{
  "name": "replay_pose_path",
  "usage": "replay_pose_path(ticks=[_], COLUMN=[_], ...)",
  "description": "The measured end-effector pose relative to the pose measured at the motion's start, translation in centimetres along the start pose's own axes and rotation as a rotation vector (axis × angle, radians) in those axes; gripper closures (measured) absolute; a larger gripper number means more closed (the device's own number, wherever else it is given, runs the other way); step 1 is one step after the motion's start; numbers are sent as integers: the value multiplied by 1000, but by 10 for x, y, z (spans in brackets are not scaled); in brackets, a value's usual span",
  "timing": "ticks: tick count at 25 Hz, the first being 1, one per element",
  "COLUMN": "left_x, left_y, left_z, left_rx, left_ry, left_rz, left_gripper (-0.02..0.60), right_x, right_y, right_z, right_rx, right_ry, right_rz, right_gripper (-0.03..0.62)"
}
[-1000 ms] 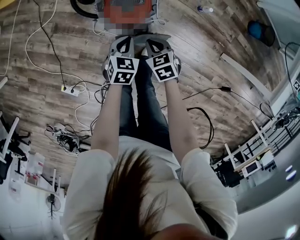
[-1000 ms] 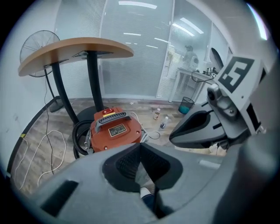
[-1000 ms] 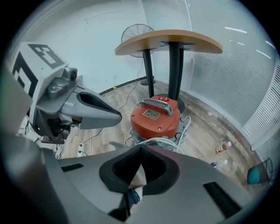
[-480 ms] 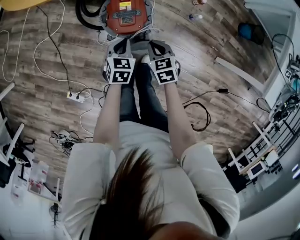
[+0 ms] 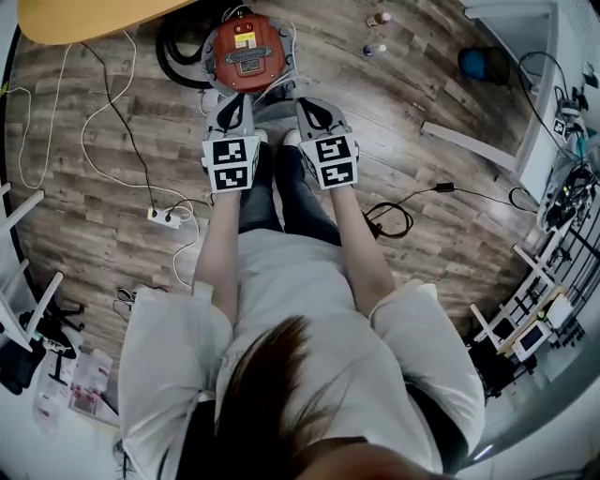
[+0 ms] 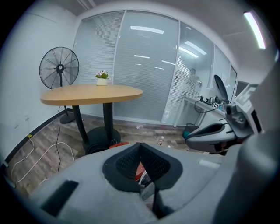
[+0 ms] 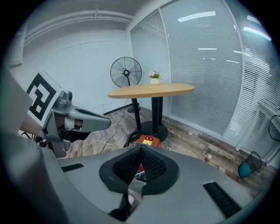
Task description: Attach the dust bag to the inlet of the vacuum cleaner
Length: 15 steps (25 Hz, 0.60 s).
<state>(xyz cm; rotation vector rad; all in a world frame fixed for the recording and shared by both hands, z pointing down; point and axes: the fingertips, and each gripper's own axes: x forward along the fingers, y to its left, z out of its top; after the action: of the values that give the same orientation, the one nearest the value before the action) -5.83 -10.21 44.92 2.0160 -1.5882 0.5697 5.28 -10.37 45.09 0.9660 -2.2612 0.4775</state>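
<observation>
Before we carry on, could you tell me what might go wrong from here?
1. The left gripper and right gripper are both shut on nothing and no dust bag shows in any view; it may need finding first.
2. The white cable and power strip lie on the floor near the person's legs: a likely trip hazard.
3. The vacuum cleaner stands by the table, whose edge could be bumped when bending down.
</observation>
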Motion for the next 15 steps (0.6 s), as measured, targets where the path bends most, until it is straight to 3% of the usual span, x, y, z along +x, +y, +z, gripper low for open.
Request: replay_pose_path(ticks=[13,15], left_x=[-58,-66], left_y=[-26,-29], left_z=[95,108], left_rx=[-34,-6], left_ry=[-192,-213], left_rz=[-69,-78], left_gripper=[565,565], right_x=[-73,-84], right_y=[6,6], right_z=[99,110], right_rx=[-17,-24], right_ry=[-223,-245], right_rz=[-5,-6], right_gripper=[591,591])
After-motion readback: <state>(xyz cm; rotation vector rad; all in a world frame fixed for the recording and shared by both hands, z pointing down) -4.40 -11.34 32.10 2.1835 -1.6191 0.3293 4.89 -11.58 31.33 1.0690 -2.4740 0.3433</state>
